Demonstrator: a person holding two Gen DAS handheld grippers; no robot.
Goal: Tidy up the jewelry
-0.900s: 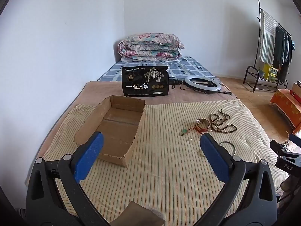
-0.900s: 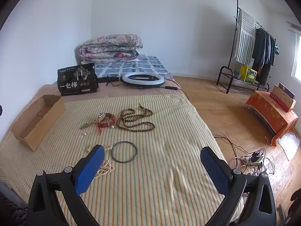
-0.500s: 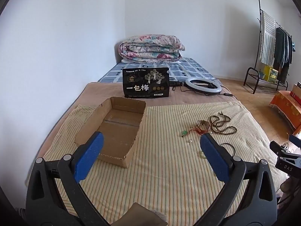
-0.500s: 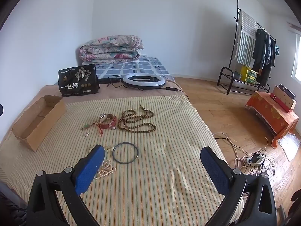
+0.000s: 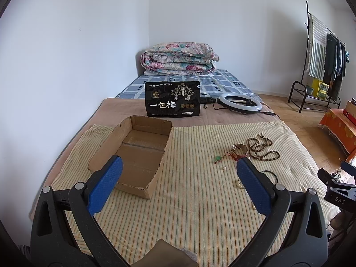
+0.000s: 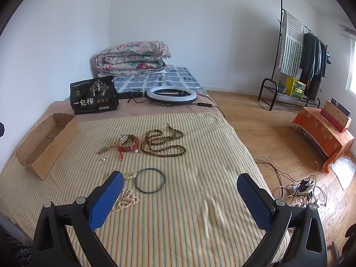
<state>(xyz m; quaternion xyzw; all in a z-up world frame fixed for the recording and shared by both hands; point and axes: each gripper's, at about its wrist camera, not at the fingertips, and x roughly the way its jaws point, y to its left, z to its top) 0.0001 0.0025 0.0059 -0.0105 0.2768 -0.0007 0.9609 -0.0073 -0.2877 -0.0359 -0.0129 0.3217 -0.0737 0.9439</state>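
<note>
Striped yellow bedspread (image 6: 200, 200) underneath, open brown cardboard box (image 5: 138, 153) on its left side holding nothing (bare floor inside). Right of it lie the brown wooden bead necklace (image 6: 164, 142), dark thin bangle (image 6: 150, 180), pearl strand (image 6: 126, 200). Left gripper (image 5: 178, 180) and right gripper (image 6: 180, 191) hover spread wide, gripping nothing.

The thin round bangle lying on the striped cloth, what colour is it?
The thin round bangle is dark grey-green, almost black; clearest in the right wrist view.

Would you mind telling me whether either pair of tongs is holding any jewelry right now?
Nothing is held: the left tongs and right tongs both stand open and empty.
</note>
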